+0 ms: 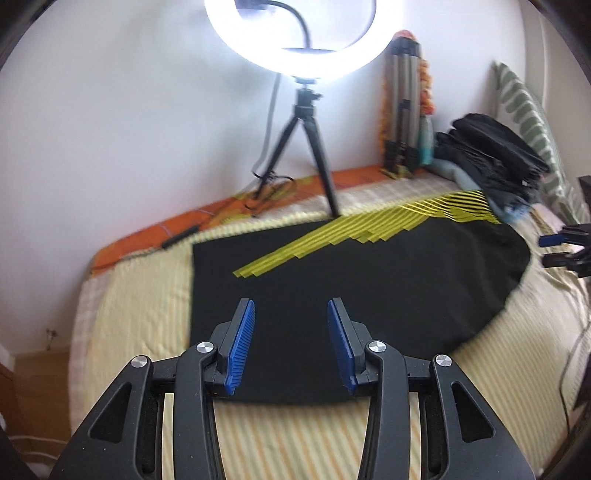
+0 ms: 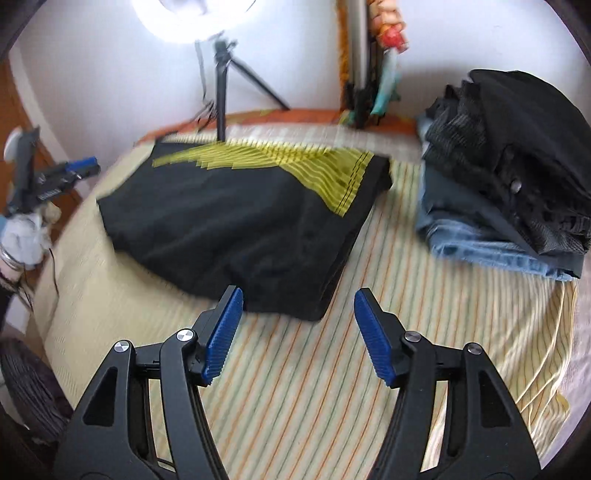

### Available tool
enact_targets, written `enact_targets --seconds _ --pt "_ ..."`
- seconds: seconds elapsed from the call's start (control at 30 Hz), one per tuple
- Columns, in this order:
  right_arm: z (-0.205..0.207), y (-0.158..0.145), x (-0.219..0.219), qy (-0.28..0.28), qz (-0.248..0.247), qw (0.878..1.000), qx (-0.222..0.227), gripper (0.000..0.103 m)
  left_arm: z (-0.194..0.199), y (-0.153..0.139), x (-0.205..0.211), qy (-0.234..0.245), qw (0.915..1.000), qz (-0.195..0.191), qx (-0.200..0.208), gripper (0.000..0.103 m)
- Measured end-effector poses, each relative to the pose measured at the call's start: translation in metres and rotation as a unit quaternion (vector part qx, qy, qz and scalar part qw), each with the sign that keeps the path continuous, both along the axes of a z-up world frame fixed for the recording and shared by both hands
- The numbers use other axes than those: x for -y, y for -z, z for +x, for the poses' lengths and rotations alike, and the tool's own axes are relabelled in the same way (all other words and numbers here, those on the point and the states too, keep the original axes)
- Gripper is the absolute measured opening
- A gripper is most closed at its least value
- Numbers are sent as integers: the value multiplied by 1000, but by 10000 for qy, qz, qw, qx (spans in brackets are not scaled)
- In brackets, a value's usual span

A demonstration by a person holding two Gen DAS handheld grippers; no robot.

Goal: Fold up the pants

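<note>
Matt black cloth pants [image 1: 369,280] lie on striped woven bedsheet [image 1: 303,435].

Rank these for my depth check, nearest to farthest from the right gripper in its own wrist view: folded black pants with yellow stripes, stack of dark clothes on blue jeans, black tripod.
1. Folded black pants with yellow stripes, just ahead, left.
2. Stack of dark clothes on blue jeans, right.
3. Black tripod, at the back wall.

My right wrist view was smeared with motion blur, so the folds along the near edge of the pants [image 2: 236,229] ran together. The ring light [image 1: 295,33] was cut off at the top. My right gripper [image 1: 565,251] showed only partly at the right edge. In the far-right pile of clothes [image 2: 517,166], I could not tell the garments apart.
</note>
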State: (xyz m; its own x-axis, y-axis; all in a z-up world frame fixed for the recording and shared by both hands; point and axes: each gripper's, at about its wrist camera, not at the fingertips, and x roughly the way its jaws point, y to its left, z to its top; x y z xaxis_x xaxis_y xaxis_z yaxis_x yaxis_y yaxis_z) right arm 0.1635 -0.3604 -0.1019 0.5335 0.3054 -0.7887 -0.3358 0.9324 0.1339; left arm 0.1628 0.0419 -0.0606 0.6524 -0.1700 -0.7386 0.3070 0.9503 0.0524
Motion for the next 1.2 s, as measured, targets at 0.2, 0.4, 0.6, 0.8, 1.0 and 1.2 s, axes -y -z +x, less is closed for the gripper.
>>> enact_targets --seconds 0.2,0.4,0.6,0.8,1.0,1.2 --pt "5 27 2 146 147 9992 -356 66 -41 22 32 298 9966 -486 -599 39" --pt "12 34 6 307 475 9975 -429 70 -47 61 64 523 9916 -376 -1122 39" --pt "21 35 -9 261 369 9984 -350 51 -36 74 76 360 9945 -132 -979 39" --pt "27 20 -14 205 584 9978 -221 18 -25 71 83 526 9943 -305 -877 10" --pt "31 -5 -5 400 872 9954 37 16 -27 45 68 739 9875 -1108 -849 3" --pt "31 11 8 610 681 9954 -300 22 -42 45 58 933 9847 -1095 -988 3"
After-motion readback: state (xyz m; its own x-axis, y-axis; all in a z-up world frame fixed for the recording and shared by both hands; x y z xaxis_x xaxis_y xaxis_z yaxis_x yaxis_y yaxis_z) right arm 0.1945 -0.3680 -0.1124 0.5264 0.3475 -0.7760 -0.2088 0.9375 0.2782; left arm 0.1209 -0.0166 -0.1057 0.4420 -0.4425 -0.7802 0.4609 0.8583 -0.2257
